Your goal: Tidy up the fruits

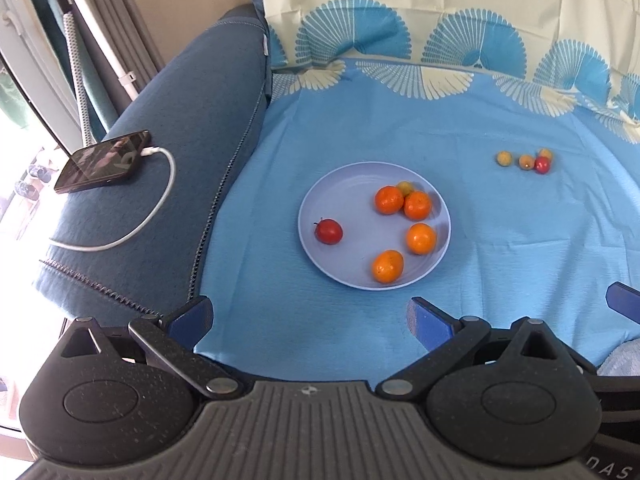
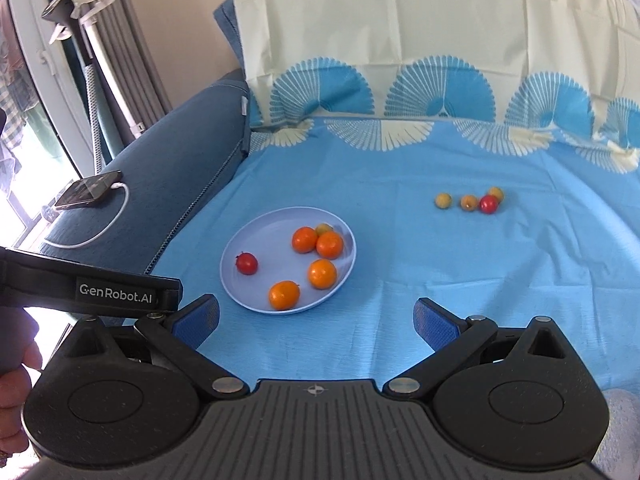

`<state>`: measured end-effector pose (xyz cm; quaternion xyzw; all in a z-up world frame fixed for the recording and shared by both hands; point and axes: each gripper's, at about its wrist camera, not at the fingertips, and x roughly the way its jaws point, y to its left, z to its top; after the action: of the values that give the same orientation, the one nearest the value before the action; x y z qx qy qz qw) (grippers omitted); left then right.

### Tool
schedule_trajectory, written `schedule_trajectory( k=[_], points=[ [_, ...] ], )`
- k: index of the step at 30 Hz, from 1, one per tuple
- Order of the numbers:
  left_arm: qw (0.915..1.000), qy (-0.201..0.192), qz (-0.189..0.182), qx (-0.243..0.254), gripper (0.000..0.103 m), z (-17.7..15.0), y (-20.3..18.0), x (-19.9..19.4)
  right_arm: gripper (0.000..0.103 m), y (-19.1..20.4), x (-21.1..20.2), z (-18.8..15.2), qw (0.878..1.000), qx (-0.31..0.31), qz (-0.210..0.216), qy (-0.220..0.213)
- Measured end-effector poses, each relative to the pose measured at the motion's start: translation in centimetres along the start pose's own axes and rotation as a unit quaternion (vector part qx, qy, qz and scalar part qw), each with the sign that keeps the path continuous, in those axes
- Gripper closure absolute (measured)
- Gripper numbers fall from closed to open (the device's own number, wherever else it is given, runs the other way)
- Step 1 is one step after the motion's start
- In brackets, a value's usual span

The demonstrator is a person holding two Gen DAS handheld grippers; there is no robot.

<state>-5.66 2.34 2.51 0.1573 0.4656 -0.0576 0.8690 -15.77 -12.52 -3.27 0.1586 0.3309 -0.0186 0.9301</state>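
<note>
Both grippers, left (image 1: 310, 322) and right (image 2: 316, 320), hang spread wide and empty over the light blue cloth (image 2: 400, 280), with the round lavender plate (image 1: 344, 184) of small oranges (image 1: 421, 238) just ahead.

Each gripper (image 1: 310, 316) (image 2: 316, 318) had blue finger pads (image 2: 434, 326) on black linkages with silver pivot screws (image 2: 404, 385). Beside the right gripper's left pad, a black strap (image 2: 116, 293) read "GenRobot.AI" in white.

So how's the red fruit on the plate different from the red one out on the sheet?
The red fruit on the plate sits alone, apart from the oranges; the red fruit on the sheet is bunched against small yellow-orange fruits. The plate one looks larger, though it is nearer. Both are round, glossy, red.
</note>
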Motion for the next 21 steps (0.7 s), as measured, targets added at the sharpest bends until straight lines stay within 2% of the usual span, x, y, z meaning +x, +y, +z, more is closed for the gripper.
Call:
schedule_trajectory(
  k=[9, 13, 16, 21],
  points=[
    [0.9994, 0.023, 0.010, 0.022, 0.000, 3.1, -3.6, 3.4, 0.001, -4.8, 3.0, 1.9, 0.998, 0.054, -0.010, 0.008],
    [0.9989, 0.035, -0.002, 0.030, 0.000, 4.9, -6.1, 5.5, 0.001, -7.7, 4.8, 2.5, 0.996, 0.081, -0.027, 0.011],
    [0.9982, 0.038, -0.031, 0.035, 0.000, 6.6, -8.8, 7.5, 0.001, -10.6, 6.0, 2.6, 0.993, 0.097, -0.066, -0.004],
    [0.9941, 0.037, -0.087, 0.053, 0.000, 10.5, -15.1, 11.7, 0.001, -17.7, 8.6, 2.5, 0.980, 0.098, -0.168, -0.039]
  ],
)
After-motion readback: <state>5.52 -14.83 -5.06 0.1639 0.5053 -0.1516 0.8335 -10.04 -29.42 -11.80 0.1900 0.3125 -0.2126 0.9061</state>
